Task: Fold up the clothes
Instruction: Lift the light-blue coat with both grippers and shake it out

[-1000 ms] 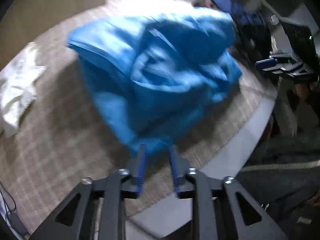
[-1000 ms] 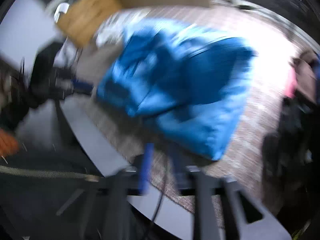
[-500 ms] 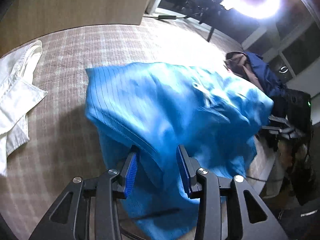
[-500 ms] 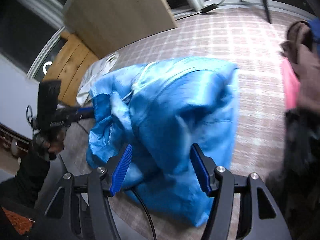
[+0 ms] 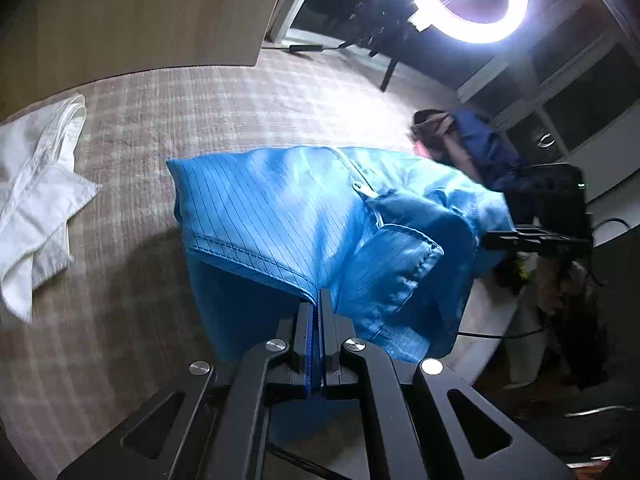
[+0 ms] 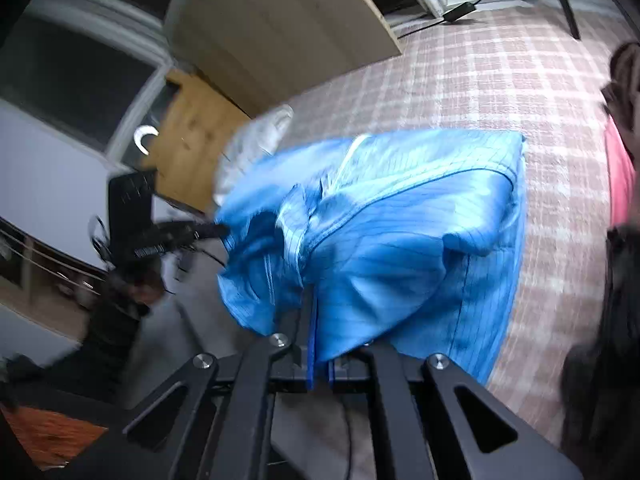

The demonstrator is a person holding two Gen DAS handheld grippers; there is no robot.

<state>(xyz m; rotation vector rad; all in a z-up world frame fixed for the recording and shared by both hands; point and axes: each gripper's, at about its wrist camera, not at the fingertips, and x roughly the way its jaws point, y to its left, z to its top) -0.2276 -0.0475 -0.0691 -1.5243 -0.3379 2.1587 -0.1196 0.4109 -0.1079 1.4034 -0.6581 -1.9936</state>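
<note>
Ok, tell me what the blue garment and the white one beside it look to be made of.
Blue garment: probably thin synthetic weave, slightly glossy; it shows sheen, fine dark pinstripes and soft drape where the left hand-held gripper pinches its hem. White garment: likely matte cotton; dull surface, crisp creases, no shine. Neither fibre is certain from looks alone.

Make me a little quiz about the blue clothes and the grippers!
1. True or false: the left gripper is shut on the blue garment.
2. What does the right gripper hold? A) the white cloth B) the blue garment C) nothing
3. Fill in: in the left wrist view, the white cloth lies on the checked ____, apart from the blue garment.

Key: 1 true; 2 B; 3 cover.
</note>
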